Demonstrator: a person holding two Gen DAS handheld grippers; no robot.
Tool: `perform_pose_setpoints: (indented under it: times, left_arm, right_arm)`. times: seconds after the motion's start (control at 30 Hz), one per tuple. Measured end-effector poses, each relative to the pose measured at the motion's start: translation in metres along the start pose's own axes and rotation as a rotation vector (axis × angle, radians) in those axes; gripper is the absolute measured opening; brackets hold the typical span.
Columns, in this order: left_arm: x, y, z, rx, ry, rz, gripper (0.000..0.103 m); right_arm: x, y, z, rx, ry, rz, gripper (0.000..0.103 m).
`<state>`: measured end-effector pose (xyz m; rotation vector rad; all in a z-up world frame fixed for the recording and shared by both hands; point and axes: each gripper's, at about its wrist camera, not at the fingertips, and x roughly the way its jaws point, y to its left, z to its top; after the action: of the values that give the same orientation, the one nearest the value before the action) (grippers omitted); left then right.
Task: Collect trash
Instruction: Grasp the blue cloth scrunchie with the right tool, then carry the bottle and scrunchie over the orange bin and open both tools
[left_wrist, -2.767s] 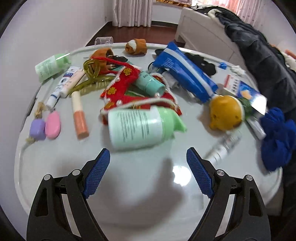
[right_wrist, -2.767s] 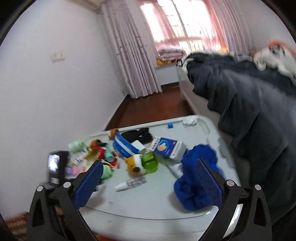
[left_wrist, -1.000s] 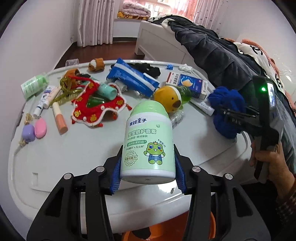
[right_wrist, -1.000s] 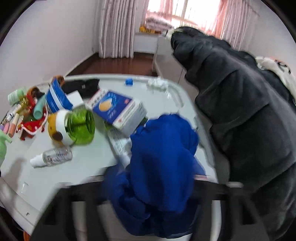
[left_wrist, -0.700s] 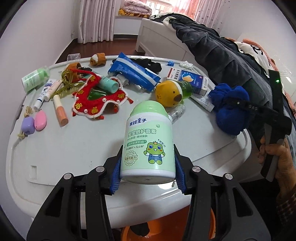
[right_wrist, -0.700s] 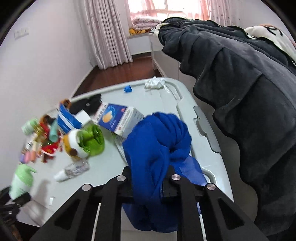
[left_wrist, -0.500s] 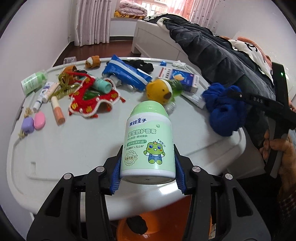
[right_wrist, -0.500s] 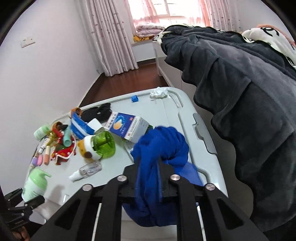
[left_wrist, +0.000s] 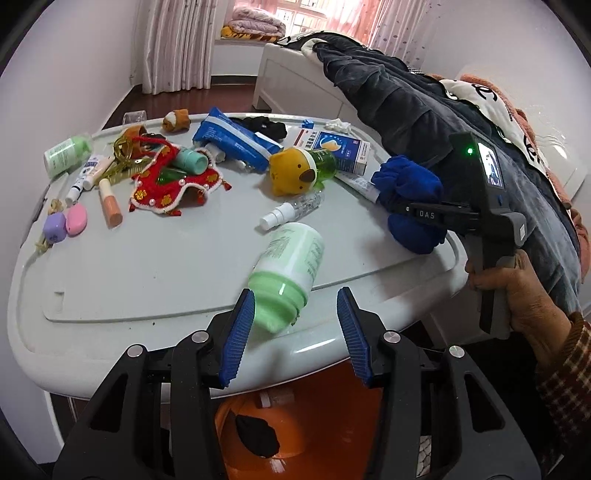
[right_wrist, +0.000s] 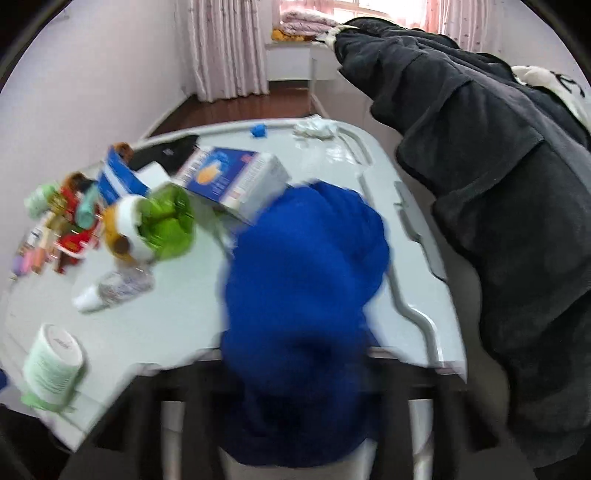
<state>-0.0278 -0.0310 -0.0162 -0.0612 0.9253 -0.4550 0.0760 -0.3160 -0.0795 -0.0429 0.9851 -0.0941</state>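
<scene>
A pale green lotion bottle hangs upside down at the table's front edge, cap toward me. Its cap lies between the blue pads of my left gripper, against the left pad and apart from the right one; the pads do not clamp it. In the right wrist view the same bottle shows its base. My right gripper, held by a hand, pinches a bunched blue cloth over the table's right edge. Its jaws are opening with the cloth between them; that view is blurred.
An orange bin with a dark scrap inside stands under the white table. On the table lie a bear-headed green bottle, a small spray bottle, a blue box, a red ornament and tubes. Dark bedding crowds the right.
The lotion bottle stood upright clamped in my left gripper; now it has tipped over, cap down, loose between the pads. The right gripper has swung with the blue cloth and its view blurs.
</scene>
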Motion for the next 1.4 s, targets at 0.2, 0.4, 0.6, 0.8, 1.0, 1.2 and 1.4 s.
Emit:
perform_pose_setpoints:
  times: [0.2, 0.4, 0.6, 0.8, 1.0, 1.2, 1.4]
  left_arm:
    - [0.015, 0.004, 0.002, -0.026, 0.046, -0.010, 0.046]
    - [0.037, -0.008, 0.017, 0.077, 0.069, 0.049, 0.066]
    - [0.068, -0.003, 0.021, 0.063, 0.100, 0.046, 0.067]
    - [0.067, -0.002, 0.017, 0.063, 0.079, 0.127, 0.052]
    - [0.032, 0.003, 0.012, 0.019, 0.064, 0.104, 0.052]
    - [-0.012, -0.013, -0.026, 0.055, 0.135, 0.067, 0.052]
    - [-0.004, -0.019, -0.094, 0.040, 0.325, 0.032, 0.052]
  right_arm:
    - [-0.016, 0.006, 0.002, -0.031, -0.030, 0.007, 0.021]
    - [-0.038, 0.000, 0.004, 0.008, -0.061, 0.078, 0.021]
    - [-0.047, -0.015, 0.002, 0.059, -0.081, 0.122, 0.021]
    - [-0.066, -0.012, 0.003, 0.045, -0.123, 0.141, 0.023]
    - [-0.086, -0.007, 0.001, 0.029, -0.152, 0.193, 0.023]
    - [-0.132, 0.030, -0.029, -0.064, -0.151, 0.318, 0.023]
    - [-0.143, 0.074, -0.098, -0.121, -0.017, 0.463, 0.023]
